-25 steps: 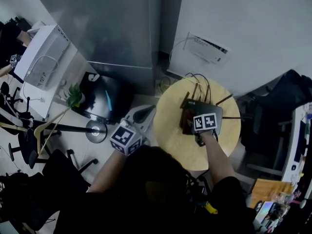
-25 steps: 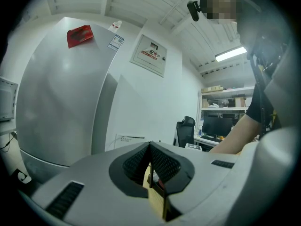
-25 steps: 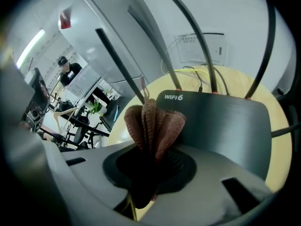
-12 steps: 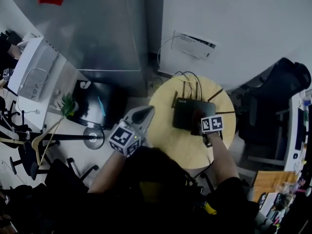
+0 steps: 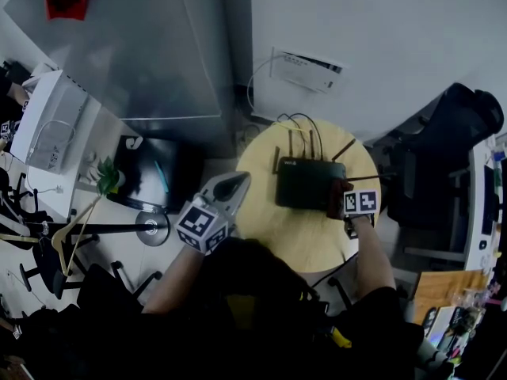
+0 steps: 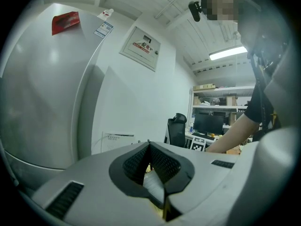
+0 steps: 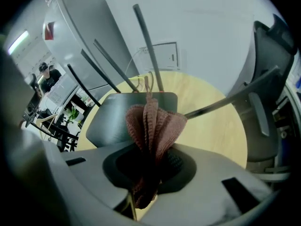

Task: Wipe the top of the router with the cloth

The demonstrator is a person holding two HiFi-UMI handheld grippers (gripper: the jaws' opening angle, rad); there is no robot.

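A black router with several thin antennas lies on a small round wooden table. My right gripper is at the router's right edge, shut on a bunched reddish-brown cloth. In the right gripper view the cloth stands up between the jaws of the right gripper, over the near edge of the router. An antenna rises behind it. My left gripper is held off the table's left side. In its own view the left gripper has its jaws together and holds nothing.
Cables run from the router's back to a white wall box. A grey cabinet stands at the back left, and a black office chair is close to the table's right. A stand's round base is on the floor at left.
My right gripper has drawn the cloth rightward across the router's top, from its left part to its right edge. The left gripper has stayed in place.
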